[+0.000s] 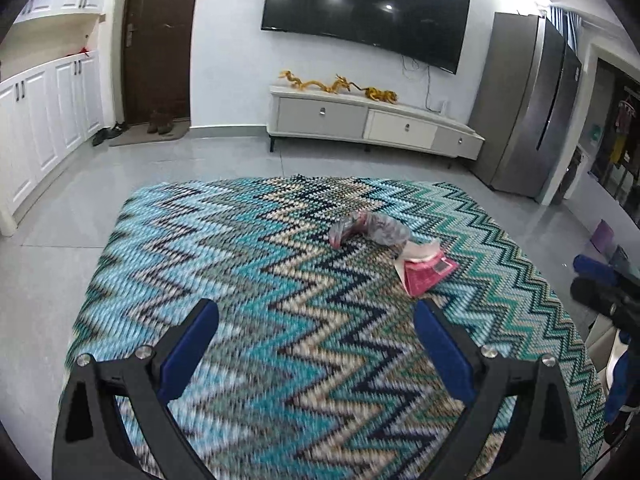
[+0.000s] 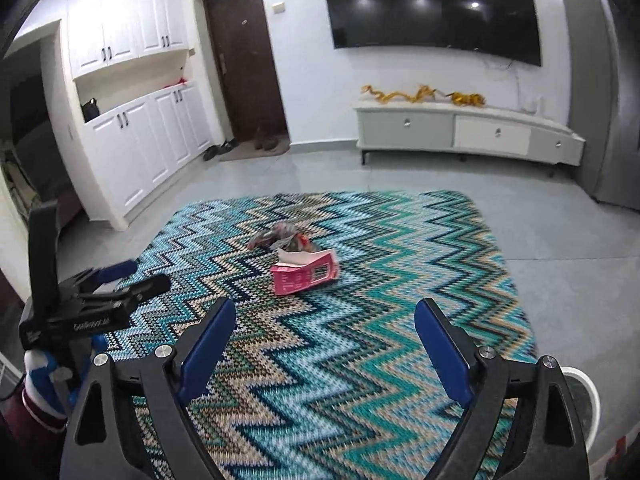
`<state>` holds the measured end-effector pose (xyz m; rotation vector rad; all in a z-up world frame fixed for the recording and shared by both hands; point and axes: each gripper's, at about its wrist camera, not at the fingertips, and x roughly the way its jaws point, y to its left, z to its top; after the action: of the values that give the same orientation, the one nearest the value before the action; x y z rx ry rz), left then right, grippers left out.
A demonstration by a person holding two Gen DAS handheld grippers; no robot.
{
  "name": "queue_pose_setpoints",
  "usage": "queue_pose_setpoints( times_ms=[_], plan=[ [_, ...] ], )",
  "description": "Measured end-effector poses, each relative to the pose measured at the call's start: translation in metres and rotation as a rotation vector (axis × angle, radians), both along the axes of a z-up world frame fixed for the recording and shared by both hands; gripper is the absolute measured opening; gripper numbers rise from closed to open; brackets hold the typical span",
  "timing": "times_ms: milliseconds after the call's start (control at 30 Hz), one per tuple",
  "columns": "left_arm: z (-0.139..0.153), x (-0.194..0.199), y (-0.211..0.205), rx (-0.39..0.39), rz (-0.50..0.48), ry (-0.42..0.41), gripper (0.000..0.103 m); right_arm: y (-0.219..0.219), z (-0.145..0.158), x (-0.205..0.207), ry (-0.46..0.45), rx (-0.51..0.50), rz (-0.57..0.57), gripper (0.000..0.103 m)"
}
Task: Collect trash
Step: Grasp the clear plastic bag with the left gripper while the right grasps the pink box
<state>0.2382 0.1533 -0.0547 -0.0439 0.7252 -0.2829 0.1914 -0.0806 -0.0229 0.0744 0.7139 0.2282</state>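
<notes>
Rug: we've got a big zigzag rug [image 1: 248,280] in teal, blue and beige filling the lower half of both views, lying on grey floor tiles [image 1: 60,216].
TV: a large dark TV [image 1: 364,4] on the wall, top centre of the left wrist view, over a long white cabinet [image 1: 372,120] with gold dragon figures [image 1: 340,85] on top.
Fridge: a steel fridge [image 1: 528,108] at the right of the left wrist view.
Left gripper: our left gripper [image 1: 316,320] sits low in its frame, blue pads wide apart, nothing between them, just rug.
Right gripper: our right gripper [image 2: 325,320] is the same deal, spread wide and empty.
Pink carton: a torn-open pink carton [image 2: 304,274] lies on the rug around mid-frame, well beyond both grippers.
Crumpled wrapper: a greyish crumpled wrapper [image 2: 282,236] is just behind the carton, seemingly touching it.
White bin: only the rim of a white bin [image 2: 588,392] shows, lower right of the right wrist view.
</notes>
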Motion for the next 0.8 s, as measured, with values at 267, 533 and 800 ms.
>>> queue_pose_setpoints(
  times_ms=[267, 533, 800],
  plan=[
    [-0.007, 0.064, -0.008, -0.097, -0.038, 0.062, 0.098, 0.019, -0.035, 0.052, 0.059, 0.046, 0.073, 0.092],
    [-0.007, 0.112, -0.017, -0.168, -0.038, 0.107, 0.098, 0.044, -0.064, 0.104, 0.112, 0.019, 0.113, 0.097],
    [-0.022, 0.146, -0.039, -0.167, -0.047, 0.163, 0.098, 0.046, -0.082, 0.13, 0.171, 0.042, 0.087, 0.073]
  ],
)
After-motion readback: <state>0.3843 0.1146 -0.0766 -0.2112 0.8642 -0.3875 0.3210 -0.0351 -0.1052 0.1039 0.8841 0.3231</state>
